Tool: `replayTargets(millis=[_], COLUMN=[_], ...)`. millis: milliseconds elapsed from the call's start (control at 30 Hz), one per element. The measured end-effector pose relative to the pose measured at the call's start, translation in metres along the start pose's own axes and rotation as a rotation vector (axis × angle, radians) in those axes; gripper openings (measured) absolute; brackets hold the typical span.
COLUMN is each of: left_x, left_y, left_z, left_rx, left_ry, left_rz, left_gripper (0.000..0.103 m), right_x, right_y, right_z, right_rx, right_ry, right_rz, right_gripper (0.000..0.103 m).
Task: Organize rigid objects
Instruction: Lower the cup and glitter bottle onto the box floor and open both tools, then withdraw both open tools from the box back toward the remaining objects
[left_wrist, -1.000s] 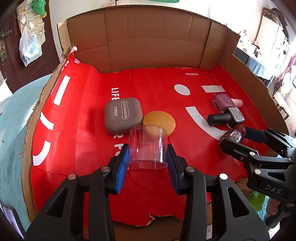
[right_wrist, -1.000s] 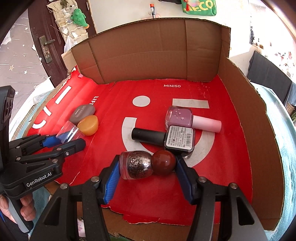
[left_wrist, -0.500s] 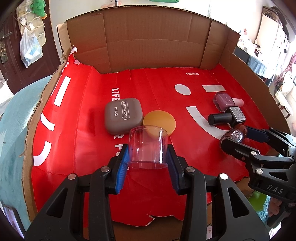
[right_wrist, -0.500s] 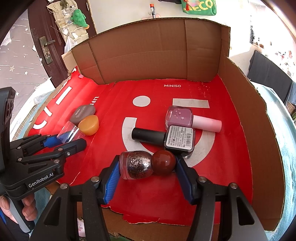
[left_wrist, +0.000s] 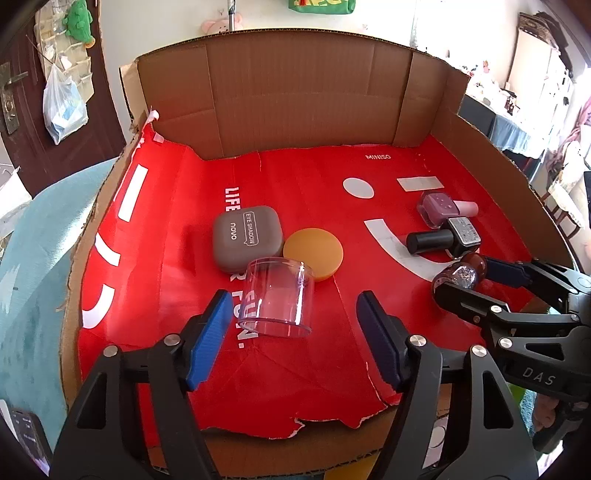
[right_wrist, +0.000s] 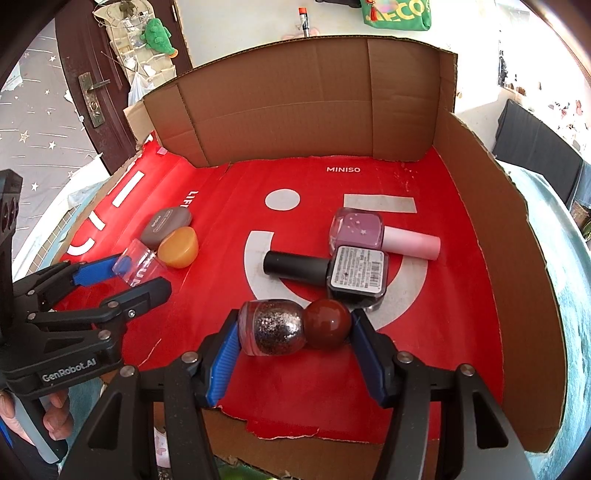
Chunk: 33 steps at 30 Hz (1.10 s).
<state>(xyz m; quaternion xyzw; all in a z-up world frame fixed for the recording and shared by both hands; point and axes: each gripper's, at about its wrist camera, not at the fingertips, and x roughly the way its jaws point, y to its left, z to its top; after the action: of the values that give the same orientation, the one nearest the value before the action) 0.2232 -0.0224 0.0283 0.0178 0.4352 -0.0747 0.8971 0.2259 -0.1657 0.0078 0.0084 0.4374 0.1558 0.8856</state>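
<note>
Six small cosmetics items lie in one big cardboard tray (left_wrist: 303, 99) lined with red printed paper, brown walls standing at the back and right. Biggest of them is the grey eye-shadow case (left_wrist: 246, 238), left of centre, with an orange round lid (left_wrist: 313, 252) touching its right side. Just in front of those two stands the clear plastic cup (left_wrist: 275, 299), mouth down and tilted a little, between the blue pads of the left hand-held gripper (left_wrist: 295, 336); its jaws are opening, and neither pad touches the cup, so it is let go. On the right side a pink nail polish bottle (right_wrist: 369, 232) and a black one (right_wrist: 332, 271) lie side by side, their caps pointing opposite ways. Directly before the black bottle, the right hand-held gripper (right_wrist: 291, 345) is clenched on the glitter nail polish bottle (right_wrist: 273, 326), its long axis running across the jaws, base on the left pad and round brown cap on the right. Judging by this, the right hand is nearer that row and would only need to set its bottle down parallel.
</note>
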Motion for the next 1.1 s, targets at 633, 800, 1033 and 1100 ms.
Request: replayTargets(millis=[633,800,1033,1100], left_x=[-0.028,-0.034,-0.04,-0.043], left_y=[-0.008,-0.008,-0.007,-0.007], left_z=[-0.003,-0.006,-0.01,-0.011], left_rx=[0.029,0.03,0.024,0.025], left_ry=[-0.049,-0.06,-0.067,-0.072], left_rz=[0.035,0.046,0.052,0.054], left_gripper=[0.072,0.086,0.097,0.097], right_x=[-0.026,-0.037,-0.051,-0.054], right_y=[0.001,0.003,0.007,0.008], right_z=[-0.006,-0.007,-0.01,-0.01], right_rx=[0.003,0.0,-0.01,-0.01], right_ry=[-0.049,-0.067,-0.096,-0.103], right_rz=[0.021,0.03,0.037,0.044], right_gripper=[0.072,0.077,0.085,0.09])
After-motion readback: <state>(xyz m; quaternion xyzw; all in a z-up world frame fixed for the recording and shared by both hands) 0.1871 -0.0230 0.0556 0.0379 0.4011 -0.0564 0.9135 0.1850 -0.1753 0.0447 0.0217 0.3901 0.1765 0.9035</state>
